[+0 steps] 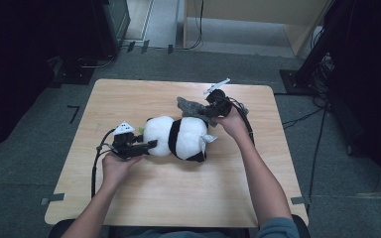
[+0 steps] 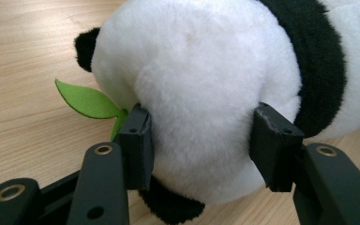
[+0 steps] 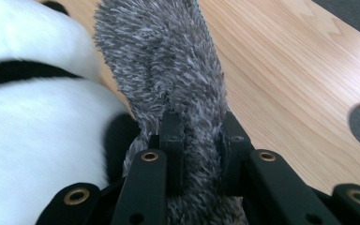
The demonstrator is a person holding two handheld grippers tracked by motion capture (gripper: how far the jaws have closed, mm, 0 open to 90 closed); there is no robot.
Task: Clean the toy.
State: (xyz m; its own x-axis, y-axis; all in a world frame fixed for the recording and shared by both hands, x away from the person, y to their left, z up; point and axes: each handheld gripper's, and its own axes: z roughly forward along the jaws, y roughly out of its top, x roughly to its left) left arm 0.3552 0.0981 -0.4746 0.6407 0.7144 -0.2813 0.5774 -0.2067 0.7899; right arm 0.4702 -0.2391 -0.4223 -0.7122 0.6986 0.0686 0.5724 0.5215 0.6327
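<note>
On the table (image 1: 178, 198), seen from the high view, a panda (image 1: 177, 138) is lying on its side near the middle. The left gripper (image 1: 148, 145) is holding it at the left end, and the right gripper (image 1: 209, 113) is gripping a grey cloth (image 1: 191, 106) just beyond the panda's right half. The cloth is touching the panda on the far side but is not covering it, so I judge that the work of putting the cloth on the toy, or wiping it, is only at its start; most of it is left to do. Around the wooden table, grey carpet is showing, with cables (image 1: 307, 116) lying on the right and dark stands at both sides.

From the left gripper view, the gripper (image 2: 201, 140) is standing with its jaws partly apart and pressing into the white plush of the panda (image 2: 206, 70), so it is clamped on it. A green leaf (image 2: 86, 99) is sticking out at the left, over the pale wood.

From the right gripper view, the gripper (image 3: 201, 140) is squeezing the cloth (image 3: 168, 70) tightly, with its jaws nearly together. The panda (image 3: 33, 131) is lying at the left, touching the cloth. The table (image 3: 286, 84) is bare at the right.
</note>
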